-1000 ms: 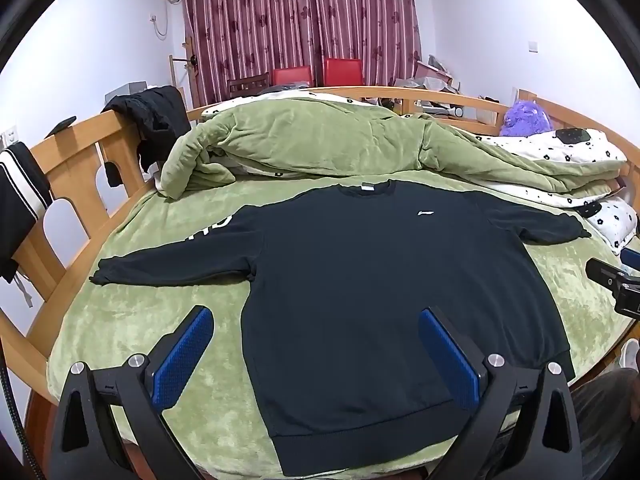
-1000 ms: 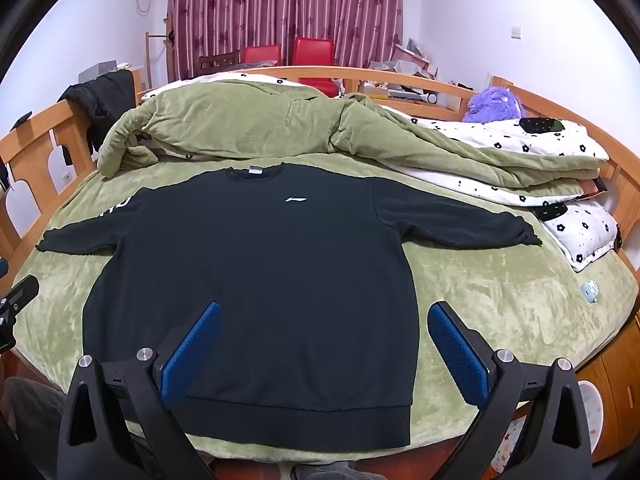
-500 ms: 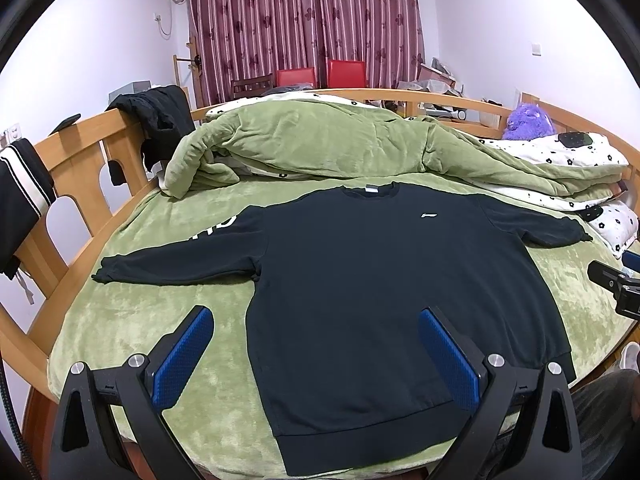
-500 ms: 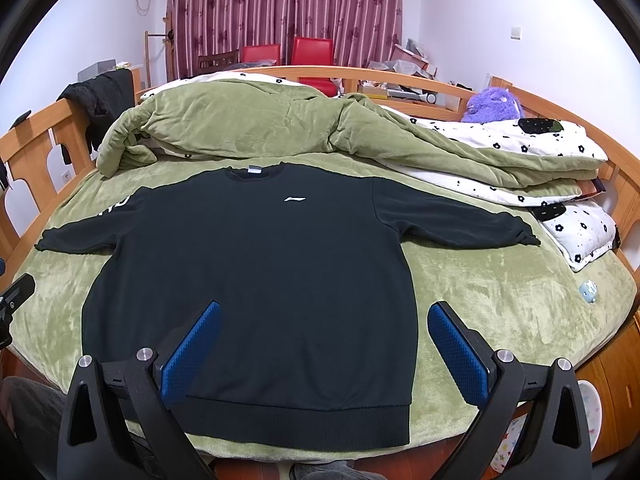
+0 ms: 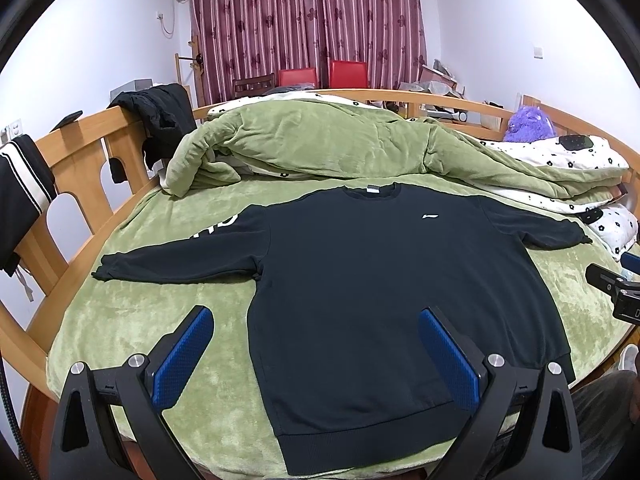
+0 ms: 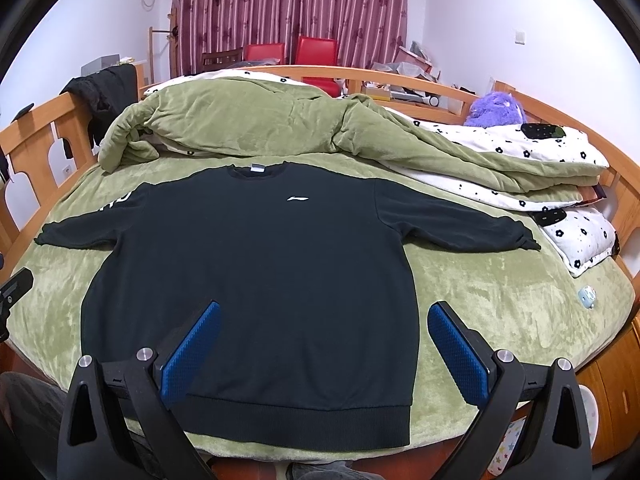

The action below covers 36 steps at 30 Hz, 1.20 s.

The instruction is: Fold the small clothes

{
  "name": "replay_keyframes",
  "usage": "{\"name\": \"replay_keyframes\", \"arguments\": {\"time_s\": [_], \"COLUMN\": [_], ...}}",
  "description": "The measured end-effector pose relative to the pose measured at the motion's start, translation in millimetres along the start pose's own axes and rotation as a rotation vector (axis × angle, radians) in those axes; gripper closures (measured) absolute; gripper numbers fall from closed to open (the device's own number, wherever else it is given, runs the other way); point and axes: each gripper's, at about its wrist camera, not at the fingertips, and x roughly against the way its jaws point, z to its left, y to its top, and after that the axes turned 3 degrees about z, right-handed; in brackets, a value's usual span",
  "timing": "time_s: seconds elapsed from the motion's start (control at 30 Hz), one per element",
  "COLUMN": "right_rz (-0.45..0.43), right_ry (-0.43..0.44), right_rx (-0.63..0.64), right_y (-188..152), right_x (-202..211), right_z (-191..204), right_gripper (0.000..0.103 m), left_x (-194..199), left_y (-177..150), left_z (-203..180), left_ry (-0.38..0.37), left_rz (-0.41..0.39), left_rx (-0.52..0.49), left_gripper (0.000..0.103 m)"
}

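A black long-sleeved sweatshirt [image 5: 380,280] lies flat and face up on the green bed cover [image 5: 160,320], both sleeves spread out; it also shows in the right wrist view [image 6: 256,272]. My left gripper [image 5: 316,320] is open and empty, held above the sweatshirt's lower left edge. My right gripper [image 6: 324,320] is open and empty, above the lower right part near the hem. The right gripper's tip shows at the right edge of the left wrist view [image 5: 612,288].
A rumpled green quilt [image 5: 340,148] and a flowered white duvet [image 6: 520,160] lie behind the sweatshirt. A wooden bed rail [image 5: 80,152] with dark clothes [image 5: 160,120] hung on it runs along the left. A purple plush toy [image 6: 496,110] and a small blue object [image 6: 586,296] sit at the right.
Both grippers have risen and pulled back slightly, so the sweatshirt sits a little lower in view. Jaws stay open. The sweatshirt has not moved.
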Motion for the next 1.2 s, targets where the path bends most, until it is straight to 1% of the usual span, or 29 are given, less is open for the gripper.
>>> {"name": "replay_keyframes", "arguments": {"time_s": [0.43, 1.2], "right_rz": [0.012, 0.006], "right_ry": [0.013, 0.007], "right_rx": [-0.004, -0.003], "right_y": [1.2, 2.2], "right_x": [-0.5, -3.0], "right_z": [1.7, 2.4], "right_gripper": [0.002, 0.002], "left_x": [1.2, 3.0], "left_y": [-1.0, -0.8], "left_z": [1.8, 0.5], "left_ry": [-0.003, -0.002], "left_rz": [0.001, 0.001], "left_rx": [0.0, -0.003], "left_gripper": [0.0, 0.0]}}
